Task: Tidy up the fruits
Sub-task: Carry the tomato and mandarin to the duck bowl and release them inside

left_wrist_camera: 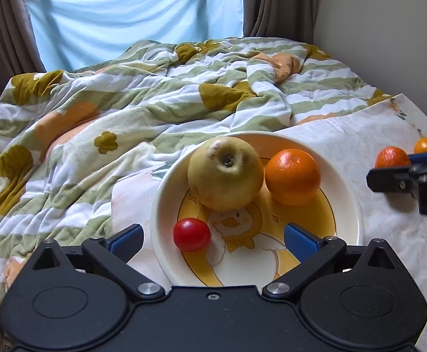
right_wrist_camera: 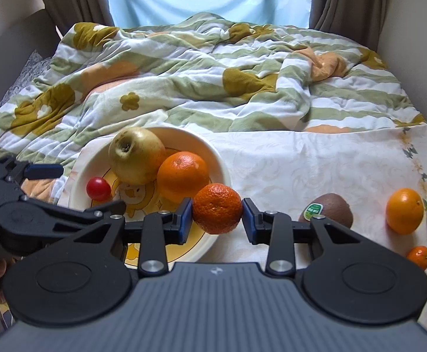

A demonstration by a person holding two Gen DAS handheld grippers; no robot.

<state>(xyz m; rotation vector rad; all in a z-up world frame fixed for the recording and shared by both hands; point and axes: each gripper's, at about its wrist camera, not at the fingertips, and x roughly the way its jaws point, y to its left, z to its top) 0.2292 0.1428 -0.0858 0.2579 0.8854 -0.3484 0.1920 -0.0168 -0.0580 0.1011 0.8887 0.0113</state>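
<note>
right gripper (right_wrist_camera: pixel 217 216) clamped on mandarin (right_wrist_camera: pixel 217 213), hovering at near right rim of plate (right_wrist_camera: pixel 222 161). left gripper (left_wrist_camera: pixel 213 239) spread wide, empty, cherry tomato (left_wrist_camera: pixel 192 234) lying free between its jaws. best lowered into the gap right of orange (right_wrist_camera: pixel 183 175), released gently to avoid rolling.

I'm in a home bedroom: bed with rumpled floral quilt (left_wrist_camera: pixel 143 99), brown curtains (right_wrist_camera: pixel 348 0), probably a window behind
</note>
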